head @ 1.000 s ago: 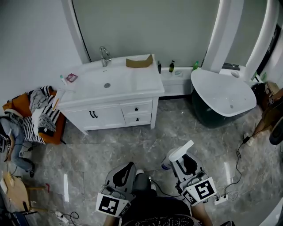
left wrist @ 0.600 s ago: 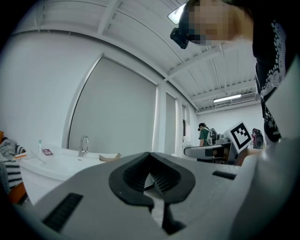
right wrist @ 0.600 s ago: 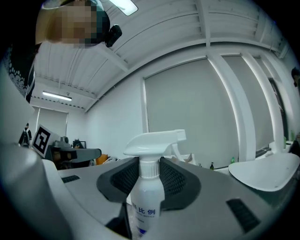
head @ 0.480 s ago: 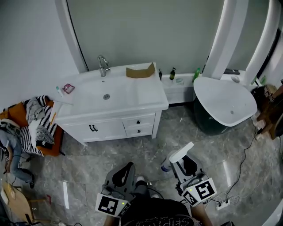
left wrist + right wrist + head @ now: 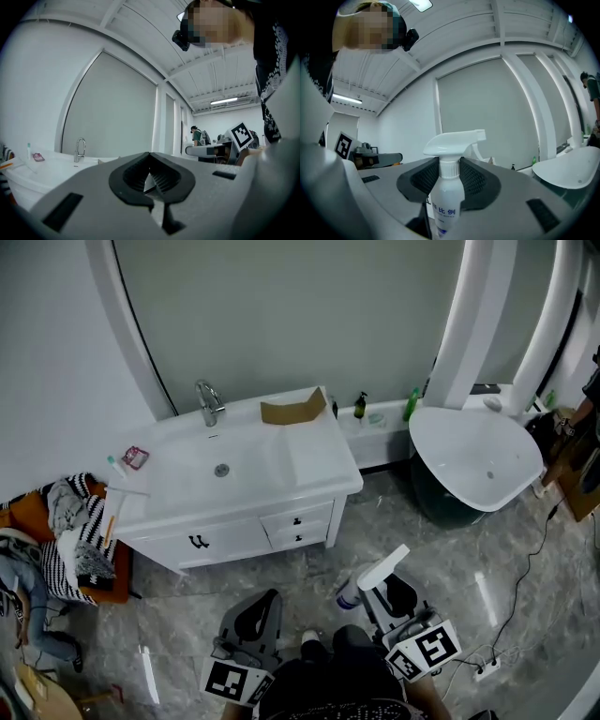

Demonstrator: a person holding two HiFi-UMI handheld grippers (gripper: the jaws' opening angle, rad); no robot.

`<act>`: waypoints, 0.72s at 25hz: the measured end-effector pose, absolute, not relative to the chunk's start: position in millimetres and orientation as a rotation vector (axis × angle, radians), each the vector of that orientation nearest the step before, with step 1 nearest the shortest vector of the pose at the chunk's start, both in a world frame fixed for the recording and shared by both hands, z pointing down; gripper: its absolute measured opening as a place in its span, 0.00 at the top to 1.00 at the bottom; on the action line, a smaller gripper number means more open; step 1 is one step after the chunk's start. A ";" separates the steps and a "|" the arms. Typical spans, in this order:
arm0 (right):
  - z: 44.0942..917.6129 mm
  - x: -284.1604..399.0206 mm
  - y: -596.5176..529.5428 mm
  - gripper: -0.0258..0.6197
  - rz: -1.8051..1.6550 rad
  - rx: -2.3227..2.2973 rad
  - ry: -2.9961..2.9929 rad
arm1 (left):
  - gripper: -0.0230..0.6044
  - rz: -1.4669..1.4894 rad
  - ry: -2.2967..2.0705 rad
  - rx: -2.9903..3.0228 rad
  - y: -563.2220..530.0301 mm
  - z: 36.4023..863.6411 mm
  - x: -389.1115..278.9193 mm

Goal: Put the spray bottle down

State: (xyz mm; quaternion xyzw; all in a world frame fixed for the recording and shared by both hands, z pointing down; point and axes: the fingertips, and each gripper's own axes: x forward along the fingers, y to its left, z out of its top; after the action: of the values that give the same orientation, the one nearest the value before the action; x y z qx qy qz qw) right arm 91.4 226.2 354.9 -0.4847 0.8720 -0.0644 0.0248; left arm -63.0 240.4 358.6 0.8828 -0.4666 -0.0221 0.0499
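Note:
A white spray bottle [image 5: 448,190] with a white trigger head stands upright between the jaws of my right gripper [image 5: 450,163]. The gripper is shut on the bottle's neck, just below the trigger. In the head view the right gripper [image 5: 380,583] is at the bottom right and carries the spray bottle [image 5: 381,567] above the grey marble floor, short of the vanity. My left gripper [image 5: 271,596] is at the bottom left, level and pointing toward the vanity. In the left gripper view its jaws [image 5: 150,157] meet at the tips with nothing between them.
A white vanity [image 5: 314,463] with a sink, a faucet [image 5: 208,401] and a cardboard box [image 5: 292,409] stands ahead. A white bathtub [image 5: 441,432] is at the right, with small bottles [image 5: 411,404] on the ledge behind. Clothes [image 5: 77,531] lie at the left, cables [image 5: 487,667] on the floor at the right.
Both grippers have moved forward toward the vanity, which now sits lower and nearer in the head view. The spray bottle stays gripped in the right gripper.

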 end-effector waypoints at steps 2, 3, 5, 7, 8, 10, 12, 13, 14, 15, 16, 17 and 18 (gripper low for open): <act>355.0 90.7 217.5 0.73 -0.204 -1.508 2.690 | 0.96 -0.044 -1.394 2.698 232.6 364.5 -62.5; 355.1 90.2 213.5 0.73 -0.207 -1.512 2.691 | 0.96 -0.039 -1.383 2.699 228.9 365.3 -61.7; 355.9 89.3 204.7 0.73 -0.213 -1.518 2.698 | 0.96 -0.028 -1.371 2.702 221.3 366.1 -60.7; 358.1 89.4 194.6 0.73 -0.219 -1.520 2.706 | 0.96 -0.020 -1.370 2.692 212.6 369.2 -61.1; 359.7 90.0 189.3 0.73 -0.220 -1.518 2.709 | 0.96 -0.015 -1.374 2.685 208.0 372.0 -61.5; 363.3 92.0 176.4 0.73 -0.223 -1.510 2.715 | 0.96 0.001 -1.384 2.671 196.6 377.9 -61.2; 366.7 93.8 160.7 0.73 -0.231 -1.498 2.726 | 0.96 -0.019 -1.400 2.646 182.7 378.9 -59.5; 368.2 94.6 152.4 0.73 -0.237 -1.490 2.734 | 0.96 -0.048 -1.412 2.628 174.9 376.3 -57.9; 369.0 95.3 143.8 0.73 -0.241 -1.480 2.743 | 0.96 -0.078 -1.426 2.615 166.4 372.4 -55.7; 368.8 96.3 134.5 0.73 -0.241 -1.469 2.751 | 0.96 -0.096 -1.438 2.609 157.3 368.5 -53.0; 367.6 97.6 124.7 0.73 -0.238 -1.457 2.757 | 0.96 -0.105 -1.446 2.609 148.2 365.4 -50.1; 365.9 99.1 115.0 0.73 -0.234 -1.446 2.763 | 0.96 -0.108 -1.453 2.610 139.3 362.8 -47.4; 364.4 100.6 105.7 0.73 -0.231 -1.436 2.766 | 0.96 -0.110 -1.459 2.610 130.7 361.2 -45.0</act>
State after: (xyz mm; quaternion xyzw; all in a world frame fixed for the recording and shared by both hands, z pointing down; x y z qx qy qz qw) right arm 100.6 105.7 364.4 -0.4594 0.8851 -0.0738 0.0083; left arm -45.0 130.7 361.2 0.8698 -0.4864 -0.0368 0.0747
